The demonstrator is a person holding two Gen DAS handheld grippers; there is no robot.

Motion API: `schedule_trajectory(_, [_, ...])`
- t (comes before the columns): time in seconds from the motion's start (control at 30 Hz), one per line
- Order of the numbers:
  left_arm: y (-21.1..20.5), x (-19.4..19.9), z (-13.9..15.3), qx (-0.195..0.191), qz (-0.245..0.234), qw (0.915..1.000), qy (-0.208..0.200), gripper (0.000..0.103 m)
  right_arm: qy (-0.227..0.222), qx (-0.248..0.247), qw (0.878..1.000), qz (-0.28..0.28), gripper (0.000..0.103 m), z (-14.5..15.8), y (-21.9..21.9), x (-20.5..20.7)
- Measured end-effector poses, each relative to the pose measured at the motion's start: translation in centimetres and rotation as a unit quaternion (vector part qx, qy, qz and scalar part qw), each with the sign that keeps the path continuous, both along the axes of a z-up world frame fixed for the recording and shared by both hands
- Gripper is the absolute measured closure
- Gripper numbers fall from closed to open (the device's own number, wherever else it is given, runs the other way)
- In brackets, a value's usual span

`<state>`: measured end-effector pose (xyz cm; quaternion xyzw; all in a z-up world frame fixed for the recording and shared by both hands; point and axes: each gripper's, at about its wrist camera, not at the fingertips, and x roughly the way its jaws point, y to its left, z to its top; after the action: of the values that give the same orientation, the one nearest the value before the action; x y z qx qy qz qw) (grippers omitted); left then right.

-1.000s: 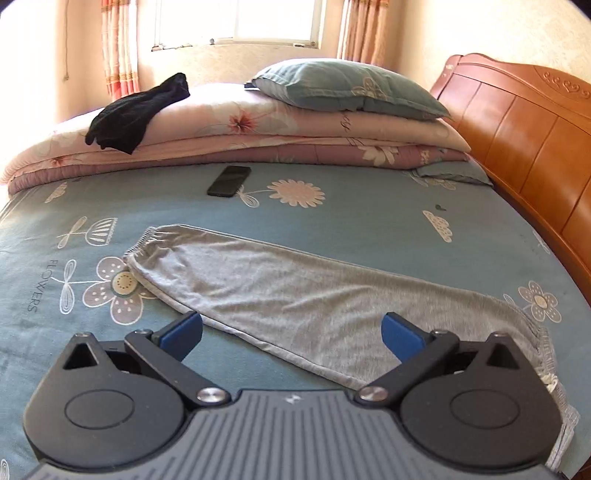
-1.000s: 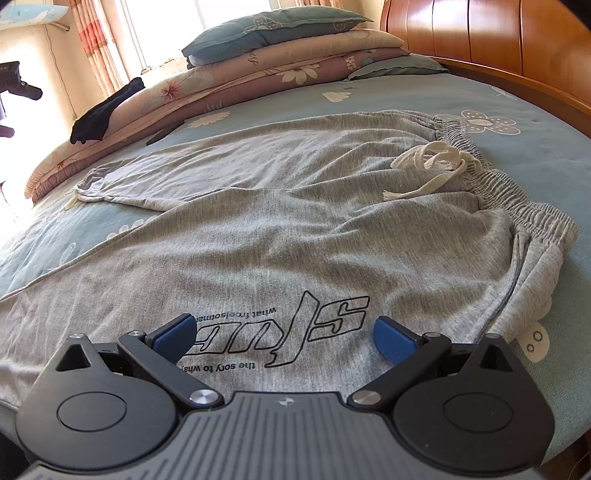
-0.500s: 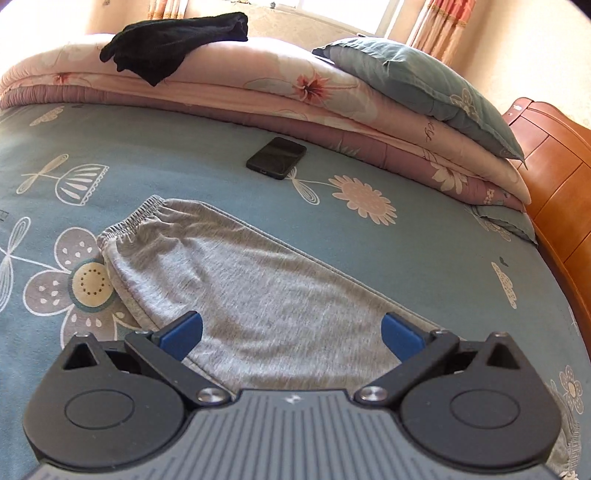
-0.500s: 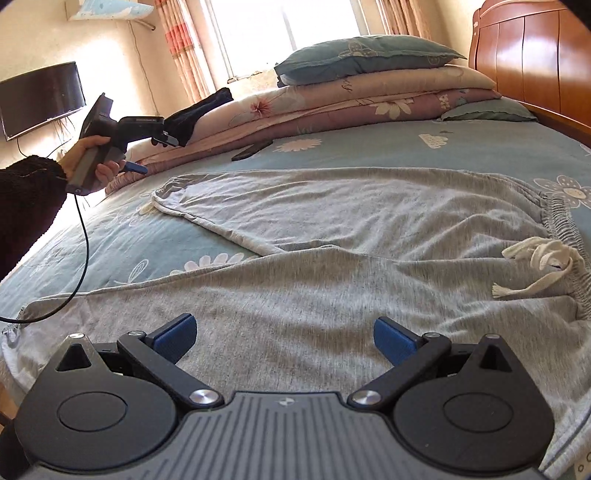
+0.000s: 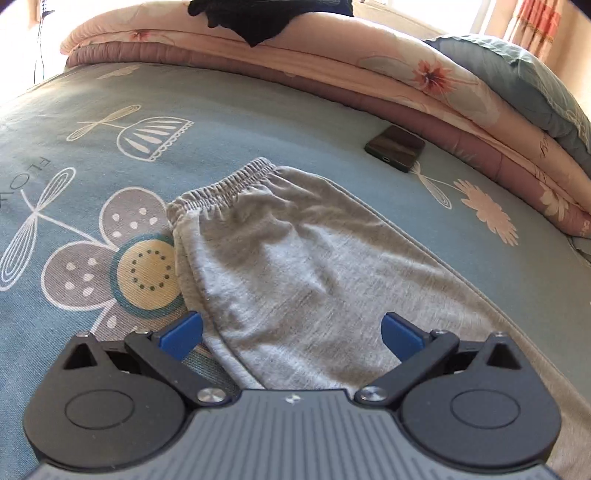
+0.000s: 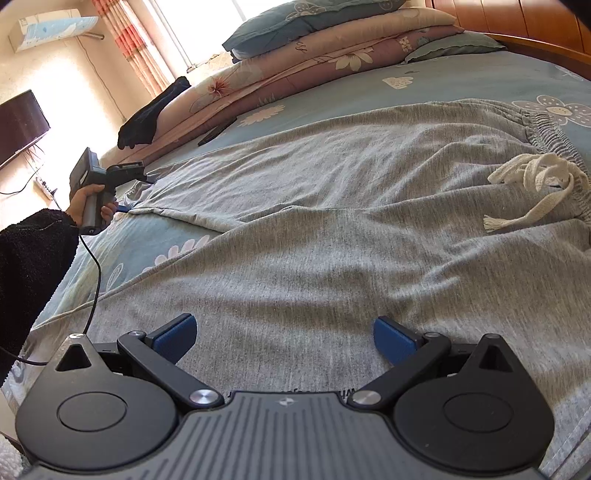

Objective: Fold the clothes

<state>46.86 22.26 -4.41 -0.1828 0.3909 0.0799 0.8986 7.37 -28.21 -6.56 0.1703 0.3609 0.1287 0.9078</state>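
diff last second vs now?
The left gripper has closed in on the cuffed end of the far pant leg, open, nothing gripped. The right gripper swung leftward over the grey pants, away from the drawstring, also open. Pants, phone and bedding haven't moved.

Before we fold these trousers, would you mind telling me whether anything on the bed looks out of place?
A dark phone lies loose on the sheet beside the stacked quilts, just past the trouser leg. A black garment is slumped over the quilts. The drawstring lies in a tangle at the waistband.
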Motion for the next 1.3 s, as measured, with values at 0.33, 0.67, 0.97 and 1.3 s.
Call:
schedule_trajectory(0.33, [-5.6,3.3,-1.0,-0.012,-0.096,0.9952,-0.015,0.001,-0.007,-0.055,0.998,0.013,0.0,-0.1,1.4,-0.1])
schedule_trajectory(0.67, [-2.8,-1.6,7.0,0.084,-0.01,0.9961,0.023,0.001,0.0,-0.051,0.999,0.009,0.0,0.0,1.1,-0.1])
schedule_trajectory(0.97, [-4.5,-16.2,16.9,0.125,-0.105,0.9851,0.052,0.001,0.016,-0.037,0.999,-0.011,0.0,0.1,0.7,-0.7])
schedule_trajectory(1.3, [-6.7,-33.1,9.5,0.071,-0.183,0.9758,0.097,0.001,0.001,-0.123,0.992,-0.013,0.0,-0.5,3.1,-1.5])
